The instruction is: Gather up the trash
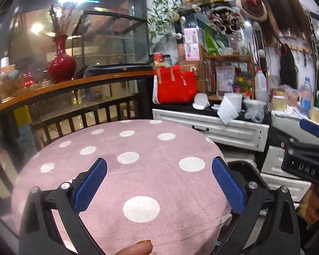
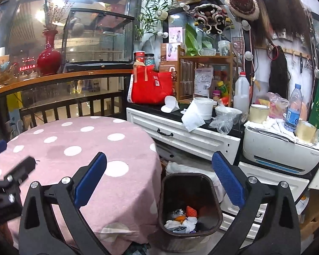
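Observation:
A dark brown bin (image 2: 210,193) stands on the floor right of the round table; inside lie several crumpled wrappers and a red piece (image 2: 191,211). My right gripper (image 2: 159,179) hangs open above the bin and the table's edge, nothing between its blue pads (image 2: 227,178). My left gripper (image 1: 159,183) is open over the pink polka-dot tablecloth (image 1: 138,170), also empty. A fingertip (image 1: 136,247) shows at the bottom of the left wrist view. The right gripper's body (image 1: 304,159) appears at the right of that view, and the left gripper's body (image 2: 12,180) at the left of the right wrist view.
A white cabinet (image 2: 185,136) behind the table carries a red bag (image 2: 151,87), a paper roll (image 2: 193,114), plastic bags, jars and a water bottle (image 2: 293,108). A printer (image 2: 280,148) sits at right. A wooden-topped railing (image 1: 70,85) with a red vase (image 1: 61,61) runs behind the table.

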The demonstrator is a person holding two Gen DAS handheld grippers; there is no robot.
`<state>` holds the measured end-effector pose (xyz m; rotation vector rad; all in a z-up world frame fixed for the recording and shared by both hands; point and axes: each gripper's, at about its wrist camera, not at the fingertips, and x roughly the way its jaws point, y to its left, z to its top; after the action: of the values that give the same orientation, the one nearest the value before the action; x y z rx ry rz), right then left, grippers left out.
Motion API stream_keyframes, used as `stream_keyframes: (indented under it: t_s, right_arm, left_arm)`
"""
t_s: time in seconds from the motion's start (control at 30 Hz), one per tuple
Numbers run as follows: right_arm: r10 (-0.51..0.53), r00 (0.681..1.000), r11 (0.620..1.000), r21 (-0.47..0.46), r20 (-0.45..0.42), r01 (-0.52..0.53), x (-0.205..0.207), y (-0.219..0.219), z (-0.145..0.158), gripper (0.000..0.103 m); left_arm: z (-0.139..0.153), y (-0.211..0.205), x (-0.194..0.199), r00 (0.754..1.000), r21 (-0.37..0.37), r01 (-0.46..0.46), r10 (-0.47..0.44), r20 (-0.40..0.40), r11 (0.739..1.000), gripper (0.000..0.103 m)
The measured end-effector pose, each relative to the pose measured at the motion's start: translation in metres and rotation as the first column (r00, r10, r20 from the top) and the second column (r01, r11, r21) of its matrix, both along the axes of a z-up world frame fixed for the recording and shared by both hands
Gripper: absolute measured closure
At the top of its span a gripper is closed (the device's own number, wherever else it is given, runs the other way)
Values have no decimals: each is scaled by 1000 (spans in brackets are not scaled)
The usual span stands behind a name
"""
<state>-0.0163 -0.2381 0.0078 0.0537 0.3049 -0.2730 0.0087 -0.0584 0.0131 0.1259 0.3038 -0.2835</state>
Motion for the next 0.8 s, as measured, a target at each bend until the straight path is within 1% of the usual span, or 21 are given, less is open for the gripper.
stream_keyframes:
  t_s: [0.17,0.37,0.67,0.8]
  right_arm:
    - [-6,1000,1000,13,8,6,-10,5,-1,5]
    - [-21,1000,999,39,15,21,-16,0,-2,5]
    - [-13,1000,999,45,13,12,-17,-1,-6,5]
    - [-10,1000,999,50,4,10,-16,-1,-7,5]
  left_arm:
    - [7,17,-7,998,-59,-56,58,30,997,6]
    - [8,24,-8,998,-91,-66,68,18,994,6]
    - [8,24,-13,996,-84,-75,78,33,994,6]
    - [7,23,-12,996,-78,-78,80,27,994,6]
